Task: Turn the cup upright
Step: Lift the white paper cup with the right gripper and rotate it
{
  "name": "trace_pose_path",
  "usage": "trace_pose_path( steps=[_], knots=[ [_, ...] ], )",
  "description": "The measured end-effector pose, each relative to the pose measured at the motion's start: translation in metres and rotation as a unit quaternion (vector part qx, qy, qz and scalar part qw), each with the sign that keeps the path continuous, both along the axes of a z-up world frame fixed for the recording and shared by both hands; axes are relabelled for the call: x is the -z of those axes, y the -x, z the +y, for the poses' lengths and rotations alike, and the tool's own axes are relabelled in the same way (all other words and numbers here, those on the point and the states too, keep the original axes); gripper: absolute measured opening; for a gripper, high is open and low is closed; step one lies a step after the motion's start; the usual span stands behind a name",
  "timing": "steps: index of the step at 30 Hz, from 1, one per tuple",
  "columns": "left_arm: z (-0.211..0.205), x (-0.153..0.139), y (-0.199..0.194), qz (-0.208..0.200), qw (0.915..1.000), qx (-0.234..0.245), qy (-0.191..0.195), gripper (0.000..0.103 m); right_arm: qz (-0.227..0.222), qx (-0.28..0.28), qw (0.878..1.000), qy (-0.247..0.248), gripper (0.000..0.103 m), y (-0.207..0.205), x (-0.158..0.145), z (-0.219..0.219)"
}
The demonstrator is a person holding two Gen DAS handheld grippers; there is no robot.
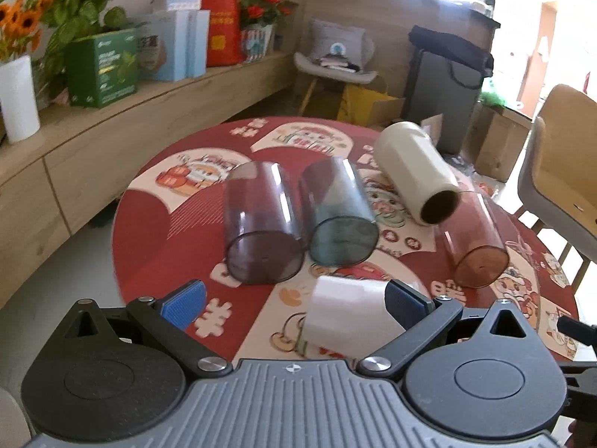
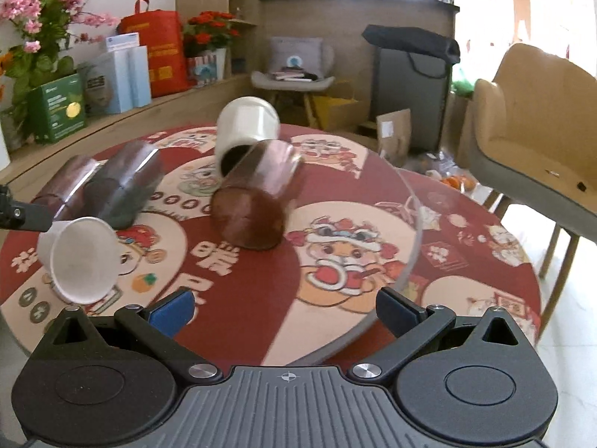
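Several cups lie on their sides on the round red table (image 1: 156,231). A white paper cup (image 1: 347,317) lies just in front of my left gripper (image 1: 294,302), between its open fingers and against the right pad (image 1: 405,300); it also shows in the right wrist view (image 2: 80,259), mouth facing the camera. Beyond it lie a purple clear cup (image 1: 261,224), a teal clear cup (image 1: 337,216), a cream cup (image 1: 416,171) and a brown clear cup (image 1: 474,239). My right gripper (image 2: 285,308) is open and empty, with the brown cup (image 2: 257,194) ahead of it.
A wooden bench (image 1: 112,127) with boxes, flowers and a white vase (image 1: 16,99) runs along the left. A tan chair (image 2: 533,127) stands at the right of the table. A black bag on a bin (image 2: 412,82) and a grey chair (image 1: 335,63) stand behind.
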State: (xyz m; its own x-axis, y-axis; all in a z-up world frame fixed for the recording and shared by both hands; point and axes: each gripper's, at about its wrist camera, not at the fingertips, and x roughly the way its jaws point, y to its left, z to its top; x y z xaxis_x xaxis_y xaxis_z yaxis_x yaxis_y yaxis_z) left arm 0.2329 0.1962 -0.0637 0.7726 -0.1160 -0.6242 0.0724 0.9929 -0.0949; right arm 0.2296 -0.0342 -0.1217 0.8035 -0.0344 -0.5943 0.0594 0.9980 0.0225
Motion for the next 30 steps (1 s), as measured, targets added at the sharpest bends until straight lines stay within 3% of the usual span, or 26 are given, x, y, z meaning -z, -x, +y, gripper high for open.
trace_pose_path(
  steps=[7, 12, 14, 16, 19, 21, 23, 24, 26, 30],
  knots=[
    [-0.008, -0.003, 0.002, -0.015, 0.9998, 0.004, -0.009, 0.103, -0.01, -0.015, 1.0, 0.005, 0.103, 0.005, -0.003, -0.006],
    [0.004, -0.014, 0.006, -0.028, 0.9974, -0.022, -0.063, 0.103, -0.012, -0.015, 1.0, -0.011, 0.103, 0.002, -0.008, -0.01],
    [0.012, -0.022, 0.01, -0.04, 0.9964, -0.004, -0.075, 0.103, -0.016, -0.017, 1.0, -0.016, 0.103, 0.002, -0.011, -0.011],
    [0.015, -0.028, 0.017, -0.057, 0.9924, 0.045, -0.1, 0.103, -0.02, -0.023, 0.999, -0.02, 0.103, 0.003, -0.013, -0.01],
    [0.01, -0.024, 0.025, -0.075, 0.9689, 0.165, -0.169, 0.103, -0.026, -0.021, 0.999, -0.018, 0.103, 0.006, -0.015, -0.01],
    [-0.002, -0.012, 0.035, -0.098, 0.932, 0.249, -0.245, 0.103, -0.032, -0.013, 0.999, -0.024, 0.103, 0.007, -0.016, -0.012],
    [-0.012, 0.004, 0.039, -0.116, 0.8905, 0.293, -0.328, 0.103, -0.037, -0.006, 0.999, -0.033, 0.103, 0.007, -0.018, -0.013],
    [-0.015, 0.009, 0.038, -0.119, 0.8762, 0.31, -0.35, 0.098, -0.04, -0.002, 0.998, -0.038, 0.103, 0.008, -0.019, -0.014],
    [-0.018, 0.013, 0.035, -0.112, 0.8624, 0.34, -0.358, 0.089, -0.045, 0.001, 0.998, -0.041, 0.103, 0.008, -0.02, -0.014],
    [-0.026, 0.015, 0.028, -0.105, 0.8512, 0.382, -0.345, 0.088, -0.054, 0.002, 0.998, -0.019, 0.103, 0.007, -0.019, -0.011]
  ],
)
